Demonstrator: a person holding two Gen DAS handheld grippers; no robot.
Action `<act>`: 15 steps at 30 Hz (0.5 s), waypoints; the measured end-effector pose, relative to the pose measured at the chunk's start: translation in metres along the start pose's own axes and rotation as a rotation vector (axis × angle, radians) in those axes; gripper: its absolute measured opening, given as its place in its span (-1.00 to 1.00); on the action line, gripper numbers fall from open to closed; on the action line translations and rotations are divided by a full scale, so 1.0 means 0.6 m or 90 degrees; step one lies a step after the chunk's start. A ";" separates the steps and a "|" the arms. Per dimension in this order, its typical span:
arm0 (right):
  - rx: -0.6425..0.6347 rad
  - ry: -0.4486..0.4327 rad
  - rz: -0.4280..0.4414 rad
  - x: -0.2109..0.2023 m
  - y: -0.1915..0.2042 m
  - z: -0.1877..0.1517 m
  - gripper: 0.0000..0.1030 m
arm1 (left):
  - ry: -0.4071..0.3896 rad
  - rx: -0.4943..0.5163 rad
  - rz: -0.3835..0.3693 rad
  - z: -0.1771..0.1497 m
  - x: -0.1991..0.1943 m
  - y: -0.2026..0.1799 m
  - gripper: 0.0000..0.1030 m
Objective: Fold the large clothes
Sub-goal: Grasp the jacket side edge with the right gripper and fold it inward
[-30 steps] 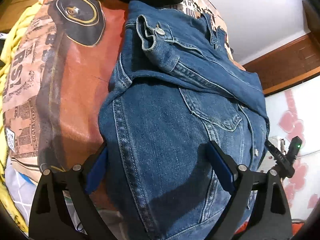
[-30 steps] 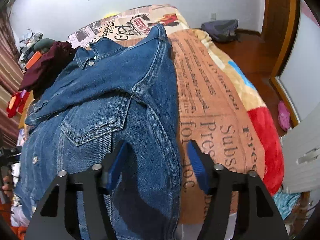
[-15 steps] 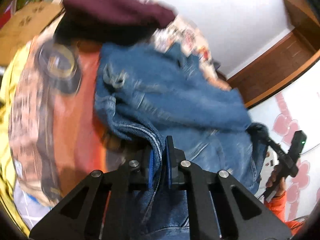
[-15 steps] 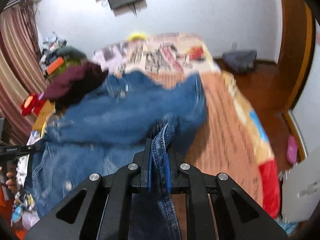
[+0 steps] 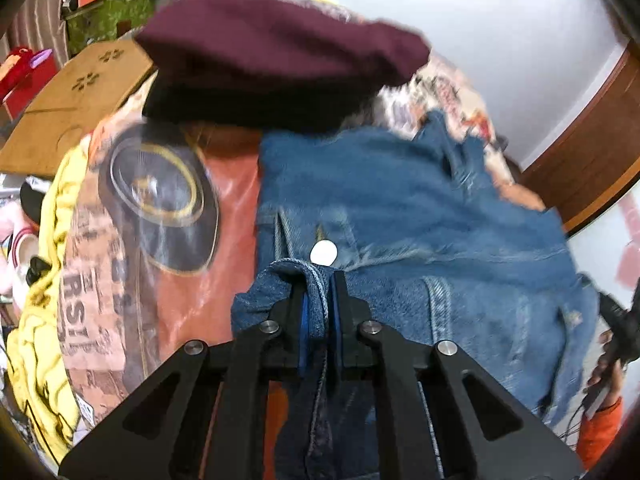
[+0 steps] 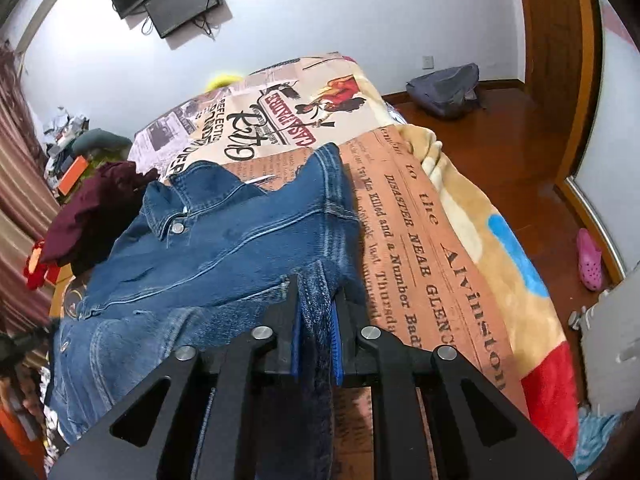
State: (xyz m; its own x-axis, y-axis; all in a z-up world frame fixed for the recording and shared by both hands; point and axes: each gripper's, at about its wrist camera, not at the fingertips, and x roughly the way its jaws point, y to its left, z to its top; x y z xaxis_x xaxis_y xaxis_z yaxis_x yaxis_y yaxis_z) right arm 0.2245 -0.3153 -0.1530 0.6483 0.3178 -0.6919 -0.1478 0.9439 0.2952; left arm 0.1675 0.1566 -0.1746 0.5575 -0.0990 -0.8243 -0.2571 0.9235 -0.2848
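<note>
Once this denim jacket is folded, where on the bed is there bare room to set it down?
Free: the newspaper-print blanket between the denim jacket and the bed's floor-side edge, and the stretch beyond the collar toward the wall. Crowded: the side with the maroon garment and yellow blanket.

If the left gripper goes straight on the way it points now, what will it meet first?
Most likely the denim jacket itself. The left gripper is shut on a fold of its hem, and the jacket's body with a metal button lies just ahead. The maroon garment is farther on; depth is unclear.
</note>
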 end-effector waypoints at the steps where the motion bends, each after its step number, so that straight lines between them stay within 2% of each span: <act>1: 0.003 -0.005 -0.006 -0.003 -0.003 0.000 -0.65 | 0.005 0.005 0.005 -0.005 0.004 0.000 -0.81; 2: 0.005 -0.007 -0.012 -0.006 -0.005 0.001 -0.56 | 0.004 0.013 0.011 -0.010 0.002 -0.002 -0.81; 4: 0.002 -0.004 -0.015 -0.016 -0.007 0.002 -0.52 | 0.005 0.039 0.022 -0.013 -0.006 -0.009 -0.76; 5: 0.000 -0.004 -0.014 -0.024 -0.008 0.002 -0.45 | 0.009 0.055 0.027 -0.014 -0.011 -0.014 -0.73; 8: -0.015 0.000 -0.017 -0.045 -0.006 0.003 -0.38 | 0.023 0.085 0.037 -0.016 -0.020 -0.024 -0.53; 11: -0.029 0.000 -0.041 -0.068 -0.004 -0.002 -0.26 | 0.022 0.087 0.037 -0.021 -0.041 -0.027 -0.15; 12: -0.035 -0.004 -0.045 -0.078 -0.002 -0.006 -0.25 | 0.020 0.085 0.039 -0.024 -0.048 -0.027 0.06; 13: -0.038 -0.007 -0.045 -0.087 -0.001 -0.012 -0.24 | 0.014 0.084 0.045 -0.026 -0.057 -0.028 0.19; 15: -0.040 -0.003 -0.042 -0.098 0.001 -0.021 -0.07 | 0.002 0.092 0.051 -0.031 -0.073 -0.031 0.23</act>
State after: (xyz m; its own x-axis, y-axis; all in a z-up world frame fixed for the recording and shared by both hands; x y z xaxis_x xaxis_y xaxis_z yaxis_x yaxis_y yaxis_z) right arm 0.1770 -0.3319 -0.1207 0.6615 0.2549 -0.7053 -0.1515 0.9665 0.2072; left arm 0.1330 0.1369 -0.1421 0.5378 -0.0237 -0.8427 -0.1838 0.9723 -0.1447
